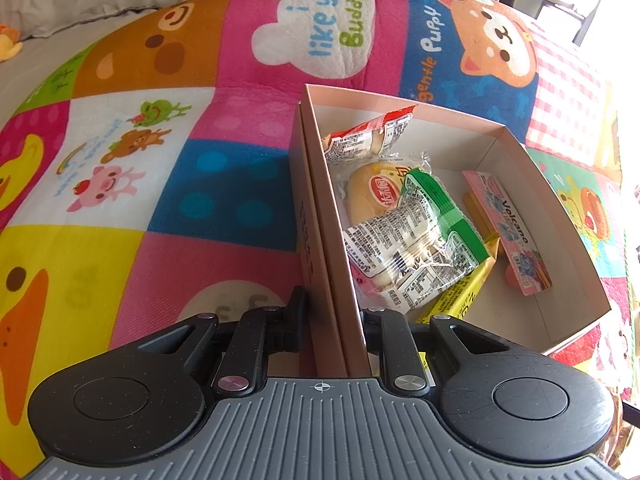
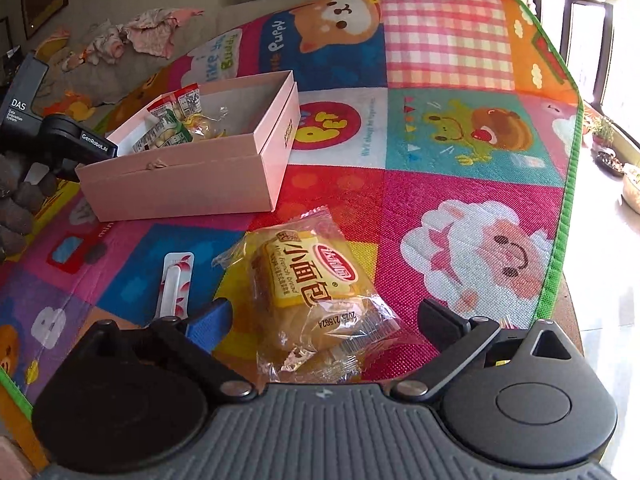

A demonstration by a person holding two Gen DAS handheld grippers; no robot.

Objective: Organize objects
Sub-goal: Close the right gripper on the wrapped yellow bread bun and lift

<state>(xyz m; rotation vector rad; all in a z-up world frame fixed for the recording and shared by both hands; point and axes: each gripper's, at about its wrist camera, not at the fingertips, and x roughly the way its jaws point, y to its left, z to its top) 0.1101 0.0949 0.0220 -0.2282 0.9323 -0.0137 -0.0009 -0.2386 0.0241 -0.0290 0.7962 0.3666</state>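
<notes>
A pink cardboard box (image 1: 560, 216) stands open on the colourful play mat. It holds several snack packets, among them a green-edged one (image 1: 424, 232), a red-edged one (image 1: 368, 136) and a pink "Volcano" packet (image 1: 508, 228). My left gripper (image 1: 334, 320) is shut on the box's near side wall, one finger outside and one inside. In the right wrist view a yellow bread packet (image 2: 312, 292) lies on the mat between the wide-apart fingers of my right gripper (image 2: 326, 320). The pads do not press on it. The box (image 2: 180, 184) sits beyond it to the left.
A white and pink stick packet (image 2: 174, 284) lies on the mat left of the bread. The mat's green edge (image 2: 560, 240) runs along the right, with bare floor past it. Crumpled cloths (image 2: 152, 36) and a grey cushion lie behind the box.
</notes>
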